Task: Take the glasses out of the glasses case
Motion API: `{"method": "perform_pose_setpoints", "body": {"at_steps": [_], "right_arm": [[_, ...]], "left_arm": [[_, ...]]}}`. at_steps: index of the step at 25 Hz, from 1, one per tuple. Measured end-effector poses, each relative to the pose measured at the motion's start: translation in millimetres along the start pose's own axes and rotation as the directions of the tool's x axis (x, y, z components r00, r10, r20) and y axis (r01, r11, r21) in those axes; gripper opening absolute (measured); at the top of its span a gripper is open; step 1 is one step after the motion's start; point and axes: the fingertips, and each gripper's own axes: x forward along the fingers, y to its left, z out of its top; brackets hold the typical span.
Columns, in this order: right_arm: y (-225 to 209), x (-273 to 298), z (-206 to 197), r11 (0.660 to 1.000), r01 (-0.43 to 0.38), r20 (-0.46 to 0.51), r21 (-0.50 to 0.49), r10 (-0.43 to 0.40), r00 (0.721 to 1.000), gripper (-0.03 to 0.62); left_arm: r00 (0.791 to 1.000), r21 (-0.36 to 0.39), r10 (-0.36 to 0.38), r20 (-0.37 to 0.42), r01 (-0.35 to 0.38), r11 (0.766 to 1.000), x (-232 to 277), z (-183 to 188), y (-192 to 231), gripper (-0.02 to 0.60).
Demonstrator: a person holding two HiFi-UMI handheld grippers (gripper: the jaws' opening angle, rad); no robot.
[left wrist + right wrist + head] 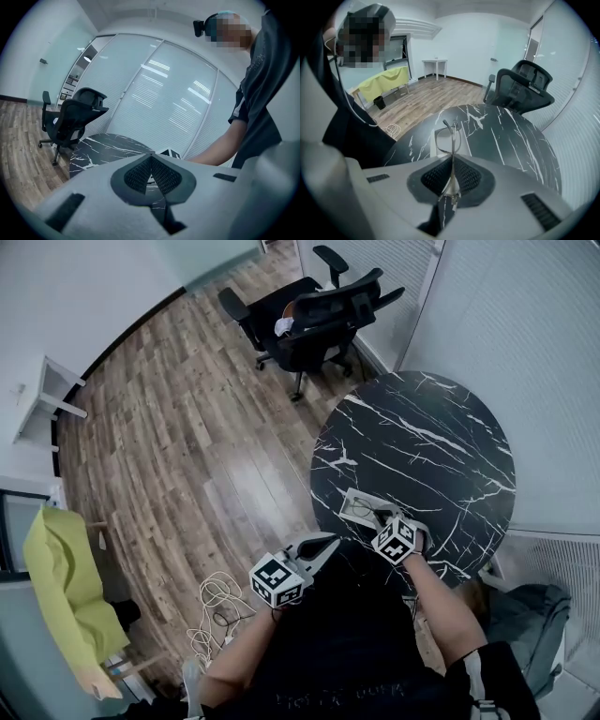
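Extraction is nearly done: the right gripper [452, 161] clamps the glasses [452, 140], apparently held clear of the open glasses case [354, 504], while the left gripper [151, 161] jaws meet on nothing.

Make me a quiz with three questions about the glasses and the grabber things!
1. True or false: the right hand-held gripper is shut on the glasses.
2. What does the round table look like? A) black with white veins B) plain white C) yellow
3. Fill in: the left hand-held gripper is shut and holds ____.

Key: 1 true; 2 A; 3 nothing.
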Motion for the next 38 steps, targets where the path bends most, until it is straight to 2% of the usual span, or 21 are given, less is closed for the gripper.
{"method": "perform_pose_setpoints", "body": {"at_steps": [20, 27, 32, 38], "right_arm": [[-11, -77, 17, 0.983, 0.075, 0.161, 0.165, -0.102, 0.982, 0.032], [-12, -105, 19, 0.969, 0.085, 0.226, 0.23, -0.139, 0.964, 0.032], [-9, -120, 16, 0.95, 0.047, 0.272, 0.307, -0.135, 0.953, 0.032], [-14, -148, 18, 0.93, 0.054, 0.341, 0.364, -0.187, 0.921, 0.032]], "left_arm": [[1.0, 0.044, -0.007, 0.016, 0.006, 0.999, -3, 6, -11, 0.018], [1.0, 0.054, -0.022, 0.018, 0.021, 0.998, -1, 9, -15, 0.018], [1.0, 0.054, -0.028, 0.015, 0.027, 0.998, -1, 10, -15, 0.018], [1.0, 0.054, -0.026, 0.018, 0.025, 0.998, 0, 11, -14, 0.018]]}}
